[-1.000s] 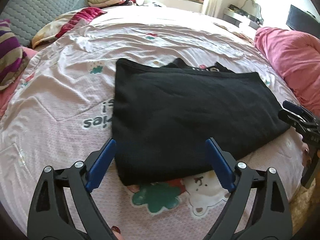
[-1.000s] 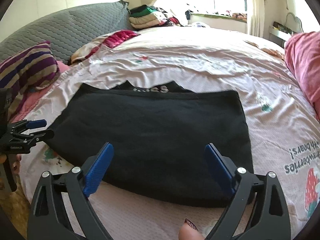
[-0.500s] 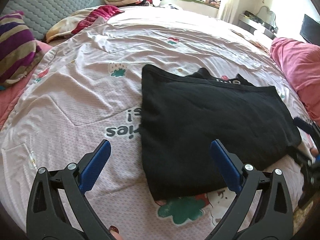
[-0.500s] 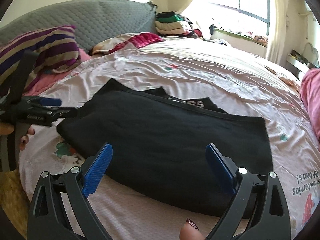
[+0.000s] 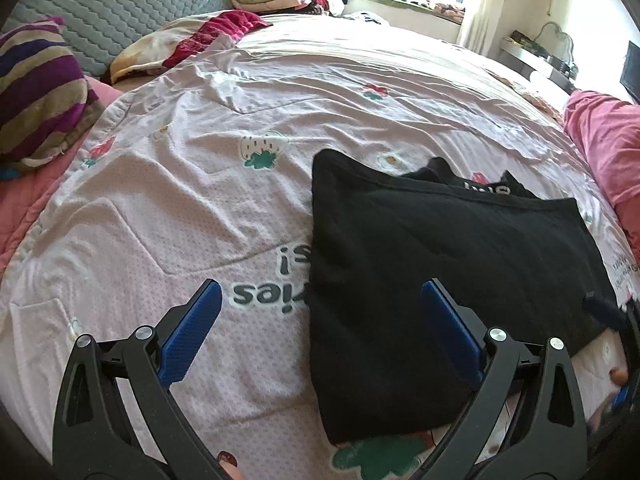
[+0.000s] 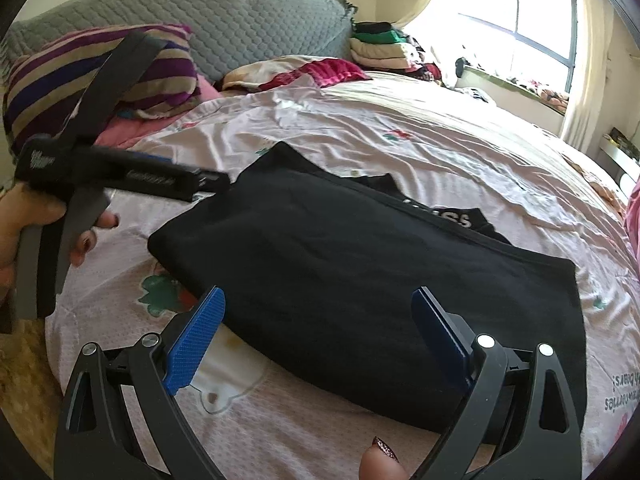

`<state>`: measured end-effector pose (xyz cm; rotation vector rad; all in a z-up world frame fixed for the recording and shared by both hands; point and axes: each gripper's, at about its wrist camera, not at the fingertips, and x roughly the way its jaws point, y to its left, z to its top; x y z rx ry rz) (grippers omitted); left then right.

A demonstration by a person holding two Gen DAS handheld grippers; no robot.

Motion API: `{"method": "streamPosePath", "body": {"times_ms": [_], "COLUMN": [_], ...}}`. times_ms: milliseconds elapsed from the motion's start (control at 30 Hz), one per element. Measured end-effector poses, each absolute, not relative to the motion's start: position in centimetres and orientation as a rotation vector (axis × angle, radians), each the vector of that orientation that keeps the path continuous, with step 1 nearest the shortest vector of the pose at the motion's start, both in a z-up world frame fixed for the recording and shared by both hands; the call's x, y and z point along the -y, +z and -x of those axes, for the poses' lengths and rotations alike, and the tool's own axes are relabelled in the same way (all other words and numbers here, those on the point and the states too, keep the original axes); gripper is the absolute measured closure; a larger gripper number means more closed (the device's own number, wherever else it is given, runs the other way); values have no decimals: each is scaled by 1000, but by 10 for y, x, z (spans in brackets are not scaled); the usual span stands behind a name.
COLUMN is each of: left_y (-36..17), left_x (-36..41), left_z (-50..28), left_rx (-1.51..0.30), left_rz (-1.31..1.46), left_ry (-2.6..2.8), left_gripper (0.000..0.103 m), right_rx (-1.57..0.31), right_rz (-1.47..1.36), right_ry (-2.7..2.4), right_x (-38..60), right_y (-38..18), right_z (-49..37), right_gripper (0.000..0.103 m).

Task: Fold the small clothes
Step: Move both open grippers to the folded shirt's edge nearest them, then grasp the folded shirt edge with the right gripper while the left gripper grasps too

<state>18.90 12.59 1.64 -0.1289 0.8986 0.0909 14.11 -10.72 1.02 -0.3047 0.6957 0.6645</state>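
Black knit garment, folded into a soft, thick rectangle with rounded corners, lies flat on a pale pink bedspread. The bedspread is a dimpled, waffle-like fabric, lightly wrinkled and printed with strawberries, bears and dark lettering. A strip with white letters peeks out at the garment's far edge.

The left gripper has 2 black plastic arms tipped with ribbed blue pads; its jaws have just been opening and now stand spread wide, 1 finger over bare bedspread, the other over the garment's near left corner, pinching nothing. The right gripper is likewise spread, above the garment's near edge, nothing gripped.

Behind lie a striped plush pillow, a grey quilted headboard and a stack of folded clothes.
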Motion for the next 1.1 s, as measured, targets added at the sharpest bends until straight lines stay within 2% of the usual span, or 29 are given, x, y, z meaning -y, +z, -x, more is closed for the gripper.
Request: {"method": "streamPosePath", "body": {"times_ms": [633, 1100], "left_y": [7, -5], "left_x": [-149, -162], "left_z": [-234, -249], "left_rx": [-954, -1001], "left_rz": [176, 196], "left_ry": [145, 154], "left_gripper": [10, 10], "right_rx": [-733, -683], "right_rz": [446, 613], "right_ry": [722, 681], "right_x": [47, -2], "right_y": [-23, -39], "right_z": [-141, -142], "right_gripper": [10, 10]}}
